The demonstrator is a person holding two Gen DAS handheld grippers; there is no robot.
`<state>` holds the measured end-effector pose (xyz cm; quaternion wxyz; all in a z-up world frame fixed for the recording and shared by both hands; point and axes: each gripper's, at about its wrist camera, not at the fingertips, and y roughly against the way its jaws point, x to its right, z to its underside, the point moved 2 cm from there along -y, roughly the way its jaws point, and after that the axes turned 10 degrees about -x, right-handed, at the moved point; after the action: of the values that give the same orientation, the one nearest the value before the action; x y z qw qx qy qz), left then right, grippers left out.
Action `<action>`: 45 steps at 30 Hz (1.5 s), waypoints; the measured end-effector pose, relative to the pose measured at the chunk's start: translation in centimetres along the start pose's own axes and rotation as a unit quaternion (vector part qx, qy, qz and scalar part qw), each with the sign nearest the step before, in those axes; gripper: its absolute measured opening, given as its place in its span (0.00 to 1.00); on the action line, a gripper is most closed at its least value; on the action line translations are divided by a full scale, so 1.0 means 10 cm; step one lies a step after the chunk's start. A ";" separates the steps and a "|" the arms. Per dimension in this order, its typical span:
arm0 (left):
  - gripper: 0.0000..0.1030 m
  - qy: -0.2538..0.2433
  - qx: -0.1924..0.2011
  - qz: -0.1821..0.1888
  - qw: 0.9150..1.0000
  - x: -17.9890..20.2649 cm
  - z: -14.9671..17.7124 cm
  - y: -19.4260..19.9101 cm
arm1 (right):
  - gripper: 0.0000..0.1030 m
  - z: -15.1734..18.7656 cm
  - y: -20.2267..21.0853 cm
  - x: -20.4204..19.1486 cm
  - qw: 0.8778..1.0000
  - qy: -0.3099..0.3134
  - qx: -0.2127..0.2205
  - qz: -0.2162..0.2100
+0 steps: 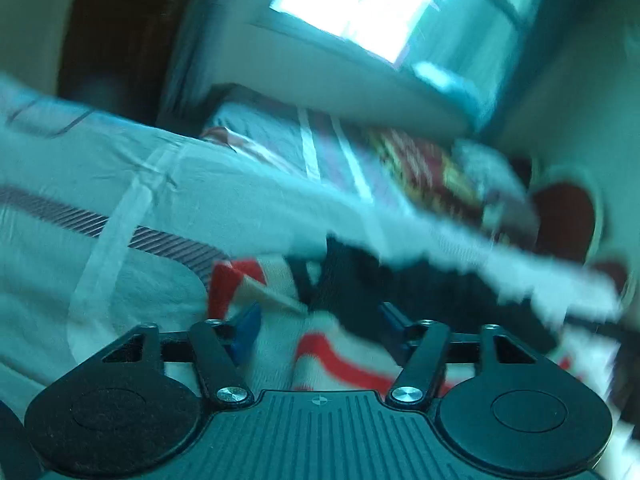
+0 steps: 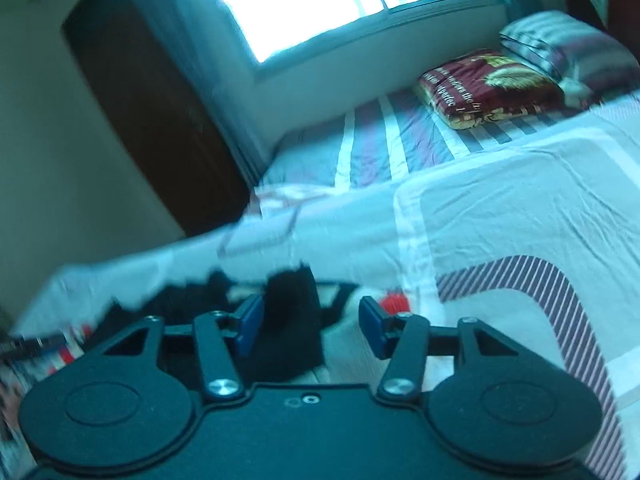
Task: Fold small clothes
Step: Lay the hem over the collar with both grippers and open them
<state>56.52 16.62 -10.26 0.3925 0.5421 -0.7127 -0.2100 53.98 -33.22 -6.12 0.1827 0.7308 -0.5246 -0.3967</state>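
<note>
**Kid:** What is that red and white thing?

**Me:** That is the small garment point(image 1: 320, 344) I am folding. It is white with red stripes and some black parts. It lies on the bed point(image 1: 120, 184), right under my two tools.

**Kid:** Are you holding it?

**Me:** No. My left gripper point(image 1: 320, 320) has its blue fingers point(image 1: 246, 328) spread apart, and the cloth lies between them, but they do not squeeze it. My right gripper point(image 2: 310, 326) is the same. Its fingers point(image 2: 250, 328) stand apart, with a black bit of the cloth point(image 2: 292, 320) between them. The left finger may brush it; I cannot tell for sure.

**Kid:** Why are they open?

**Me:** I think I am letting the cloth lie flat on the bed, so the fold stays put. Both tools point down at it, one at each end, because a fold needs two corners moved together.

**Kid:** What is the blurry white strip?

**Me:** In my left view a pale edge point(image 1: 520, 272) runs across. It is too smeared to say what it is.

**Kid:** And farther away?

**Me:** The striped bed cover, then a dark red folded blanket point(image 2: 484, 84) and a pillow point(image 2: 560, 44) well apart from my cloth. Behind them is a bright window point(image 2: 296, 4) and a dark door point(image 2: 148, 108).

**Kid:** What next?

**Me:** My guess is I must find a fresh edge to pinch. Soft cloth slips and bunches, so I should grab it close.
</note>
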 end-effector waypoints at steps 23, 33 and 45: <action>0.06 -0.070 0.026 -0.074 0.994 -0.02 0.37 0.16 | 0.04 0.12 -0.29 -0.16 0.988 0.118 -0.010 0.098; 0.62 -0.103 0.073 -0.091 0.988 0.21 0.19 0.52 | 0.23 0.06 0.05 -0.43 0.987 0.145 0.025 0.061; 0.62 -0.172 -0.010 -0.046 0.984 0.91 0.20 -0.30 | 0.20 0.24 -0.81 -1.32 0.944 0.323 -0.049 0.051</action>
<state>55.82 6.92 -10.59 0.2594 0.5266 -0.7416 -0.3248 55.39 -17.78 -7.99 0.3980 0.7823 -0.4535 -0.1550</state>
